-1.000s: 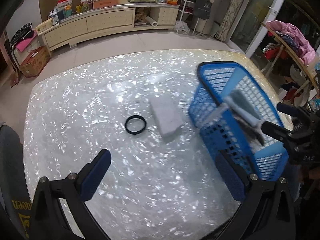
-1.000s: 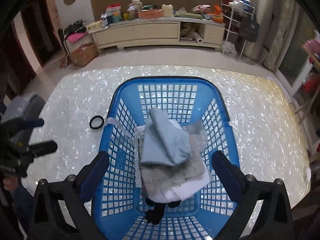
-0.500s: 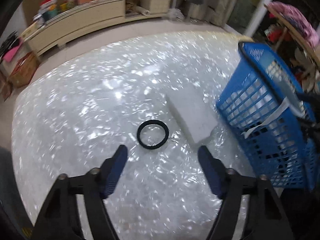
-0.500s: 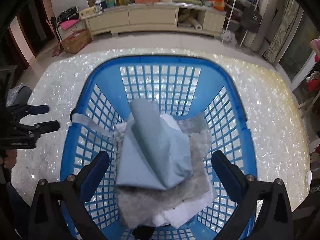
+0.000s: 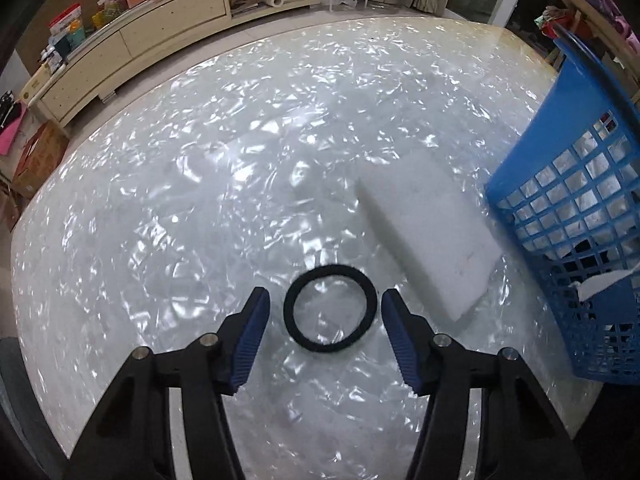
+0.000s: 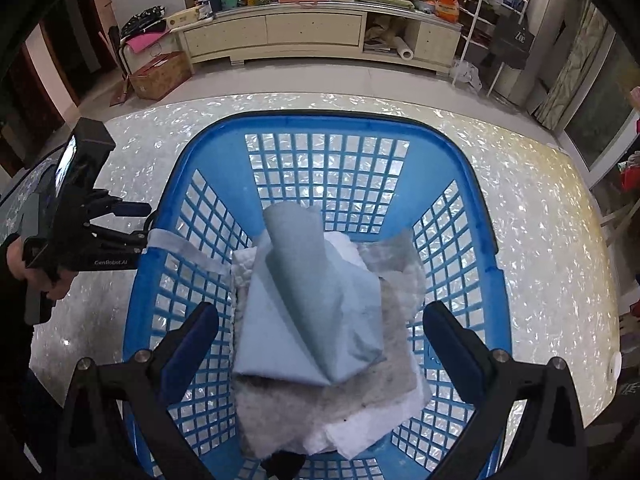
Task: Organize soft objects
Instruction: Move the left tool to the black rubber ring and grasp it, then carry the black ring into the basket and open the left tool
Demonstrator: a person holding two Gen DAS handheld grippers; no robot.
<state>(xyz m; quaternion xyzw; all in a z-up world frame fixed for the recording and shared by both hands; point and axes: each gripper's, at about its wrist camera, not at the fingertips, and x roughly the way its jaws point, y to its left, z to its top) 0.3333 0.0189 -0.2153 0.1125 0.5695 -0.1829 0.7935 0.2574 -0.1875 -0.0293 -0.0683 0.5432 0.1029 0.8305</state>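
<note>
Now my left gripper (image 5: 324,308) has dropped and narrowed around the black hair band (image 5: 330,314), seemingly not yet touching; pickup next. Right gripper (image 6: 320,332) hangs wide above the basket (image 6: 320,124).

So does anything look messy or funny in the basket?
A little. A white strip hangs over the blue basket rim on its left side instead of lying inside. The folded blue cloth sits crooked on the grey and white pads. Nothing looks spilled or broken.
</note>
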